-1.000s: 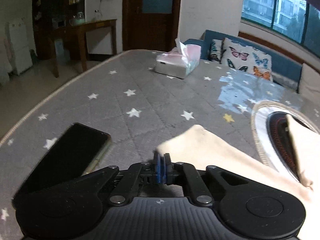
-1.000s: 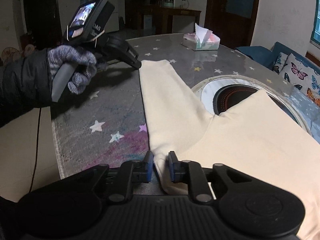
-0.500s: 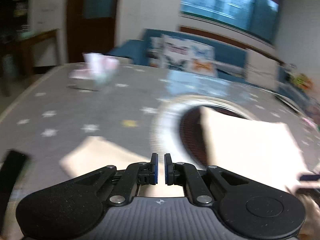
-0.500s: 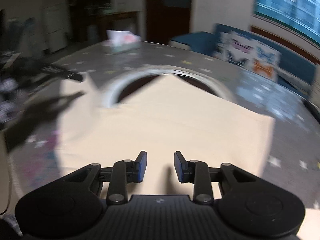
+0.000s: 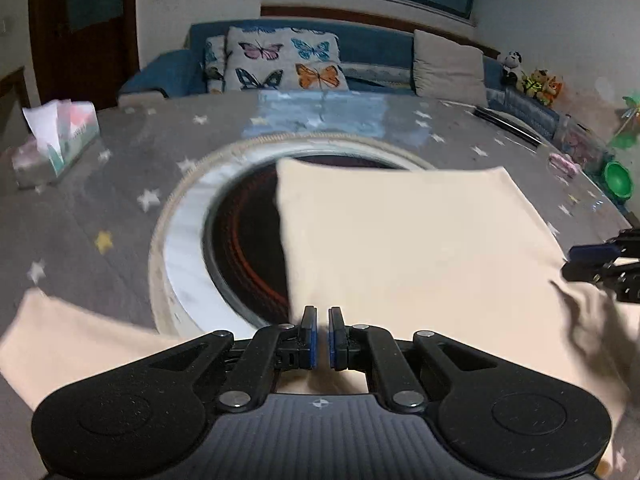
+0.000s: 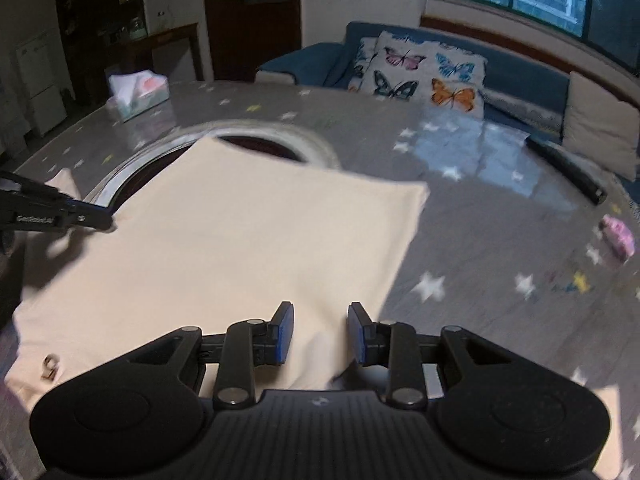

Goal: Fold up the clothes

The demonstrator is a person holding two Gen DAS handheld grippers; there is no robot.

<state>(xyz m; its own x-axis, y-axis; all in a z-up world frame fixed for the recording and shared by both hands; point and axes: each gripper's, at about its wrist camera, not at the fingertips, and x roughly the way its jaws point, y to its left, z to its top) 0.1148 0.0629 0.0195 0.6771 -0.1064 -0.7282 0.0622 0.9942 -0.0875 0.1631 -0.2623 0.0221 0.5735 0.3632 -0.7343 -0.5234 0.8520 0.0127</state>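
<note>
Ahead of me a tissue box (image 5: 56, 140) sat on the star-patterned worktop (image 5: 132, 152) beside its round inset burner (image 5: 244, 240); beyond stood a blue sofa (image 6: 520, 76) with butterfly cushions (image 6: 420, 68).

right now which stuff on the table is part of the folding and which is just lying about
Part of the job:
- cream garment
- left tongs, shut, holding nothing
- right tongs, jaws just opened, apart over the garment

Just lying about:
- tissue box
- round burner, partly under the garment
- pink item
- green bowl
</note>
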